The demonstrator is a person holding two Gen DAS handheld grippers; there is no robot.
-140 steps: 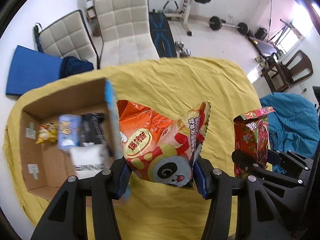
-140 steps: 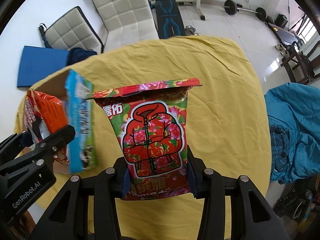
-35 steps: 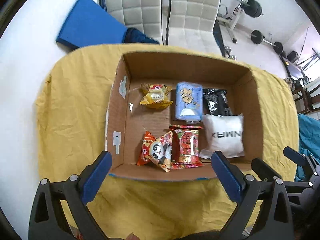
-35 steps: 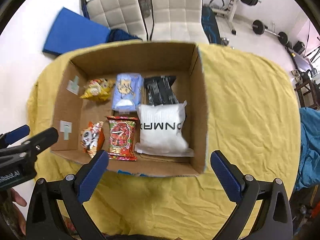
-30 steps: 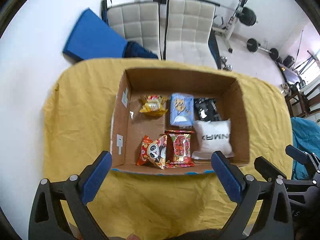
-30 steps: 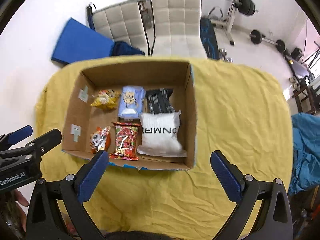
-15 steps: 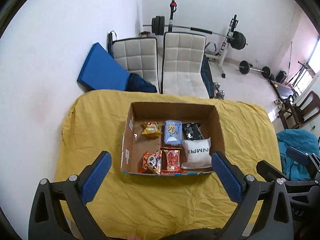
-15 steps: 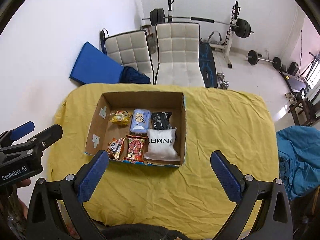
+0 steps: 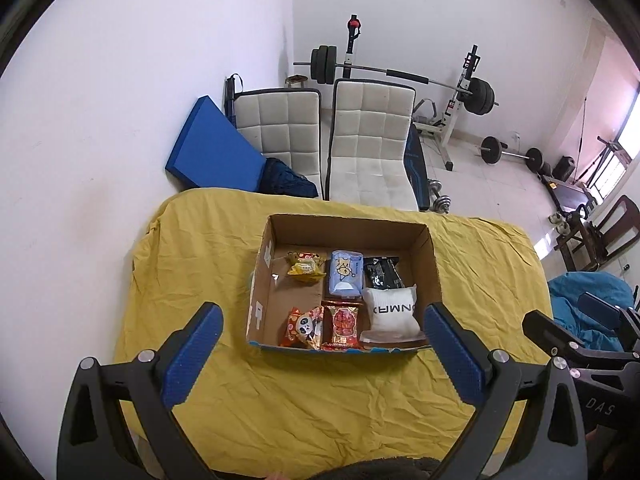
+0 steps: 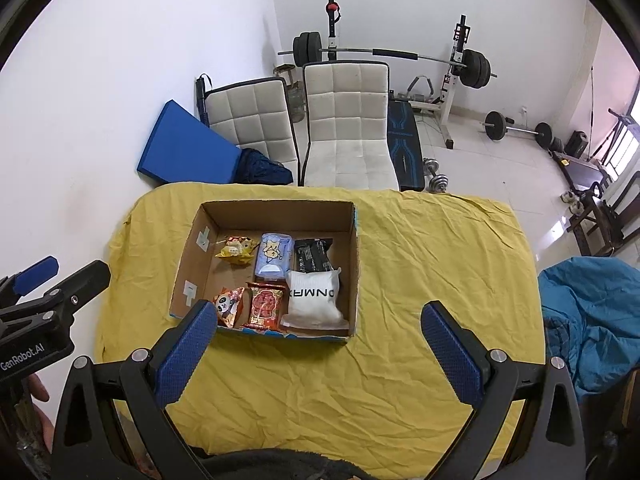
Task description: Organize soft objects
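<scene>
The white pouch in the cardboard box is carrying big dark letters. They are lying upside down toward both cameras and are reading about "DNMAX"; the first and last letters are not sure. In the left wrist view the same pouch is showing the same letters.

The body of the left gripper, seen at the left edge of the right wrist view, is showing "GenRobot.AI" in white. The body of the right gripper, seen at the right edge of the left wrist view, is showing the pale letters "DAS".

The snack packets are bearing print too small to read.
</scene>
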